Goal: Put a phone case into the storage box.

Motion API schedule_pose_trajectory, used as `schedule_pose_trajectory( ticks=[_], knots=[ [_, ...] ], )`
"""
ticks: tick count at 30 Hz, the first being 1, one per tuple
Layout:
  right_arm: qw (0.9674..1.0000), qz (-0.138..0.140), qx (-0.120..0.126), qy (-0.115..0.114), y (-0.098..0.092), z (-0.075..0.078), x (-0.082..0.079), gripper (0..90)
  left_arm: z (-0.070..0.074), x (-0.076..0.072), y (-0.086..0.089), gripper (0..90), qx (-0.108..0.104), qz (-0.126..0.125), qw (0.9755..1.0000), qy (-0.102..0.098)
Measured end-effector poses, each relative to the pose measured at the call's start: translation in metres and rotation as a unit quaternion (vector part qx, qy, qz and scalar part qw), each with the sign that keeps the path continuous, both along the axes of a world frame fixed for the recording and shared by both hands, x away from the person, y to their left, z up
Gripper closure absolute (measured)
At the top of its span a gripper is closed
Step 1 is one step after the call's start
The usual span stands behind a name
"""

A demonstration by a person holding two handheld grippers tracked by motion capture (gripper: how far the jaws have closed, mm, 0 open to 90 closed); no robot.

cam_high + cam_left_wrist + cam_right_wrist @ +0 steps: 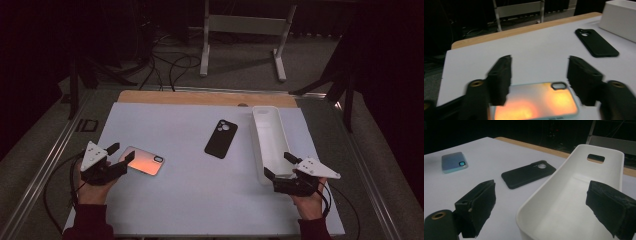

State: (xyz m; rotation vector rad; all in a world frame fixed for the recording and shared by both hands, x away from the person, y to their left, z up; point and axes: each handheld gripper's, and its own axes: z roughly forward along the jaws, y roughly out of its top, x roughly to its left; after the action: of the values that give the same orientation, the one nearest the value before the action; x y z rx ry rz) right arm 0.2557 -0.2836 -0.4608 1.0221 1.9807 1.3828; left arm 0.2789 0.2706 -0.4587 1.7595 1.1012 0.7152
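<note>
L hand-held gripper (pixel 119 157) sits at the near-L part of the tabletop (pixel 190 200), jaws partly apart and straddling the near end of the orange-tinted phone case (pixel 142 160). In the left gripper view the case (pixel 536 101) lies between the two black jaws; a pad seems right at its L edge, but a gap shows on the other side, so I can't call it clamped yet. No lift visible: case looks flat on the tabletop.

Key relation: the case lies just ahead of the L gripper, toward the white bin (pixel 270 142). Its long axis runs roughly L-to-R across the tabletop, slightly skewed, camera cutout at the end nearer the bin. The jaws straddle its short width at the end away from the bin, so closing across that width should work w/o re-aiming.

R hand-held gripper (pixel 280 167) is at the bin's near end, jaws wide apart, one outside the wall, one over the interior per the right gripper view (pixel 541 202); holding nothing. Bin (pixel 574 195) is empty.

Black phone case (pixel 221 138) lies L of the bin, well apart from both grippers, long axis running away from the person and tilted slightly.

L hand is far nearer the orange case; R hand is nearer the bin. Judgement: next step likely is finishing the pinch, then carrying the case R toward the bin. Risk: thin case slipping if gripped only at its end.
</note>
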Motion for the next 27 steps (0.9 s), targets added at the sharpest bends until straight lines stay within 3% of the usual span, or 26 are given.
schedule_pose_trajectory(
  ticks=[6,11,18,27],
  knots=[
    [1.0,0.0,-0.002,-0.001,0.001,0.0,0.0,8.6,-0.002,0.024,0.004,73.4,0.0,-0.006,0.9998,0.019],
    [1.0,0.002,-0.002,-0.002,0.001,0.0,0.0,8.6,-0.01,0.045,0.007,89.1,0.018,0.002,0.9988,0.044],
    [1.0,0.004,-0.003,-0.001,0.002,0.0,0.001,8.7,-0.024,0.067,0.009,90.0,0.032,0.002,0.9969,0.072],
    [1.0,0.004,-0.006,-0.001,0.004,-0.001,0.001,8.7,-0.048,0.089,0.015,90.0,0.024,0.024,0.9933,0.111]
  ],
)
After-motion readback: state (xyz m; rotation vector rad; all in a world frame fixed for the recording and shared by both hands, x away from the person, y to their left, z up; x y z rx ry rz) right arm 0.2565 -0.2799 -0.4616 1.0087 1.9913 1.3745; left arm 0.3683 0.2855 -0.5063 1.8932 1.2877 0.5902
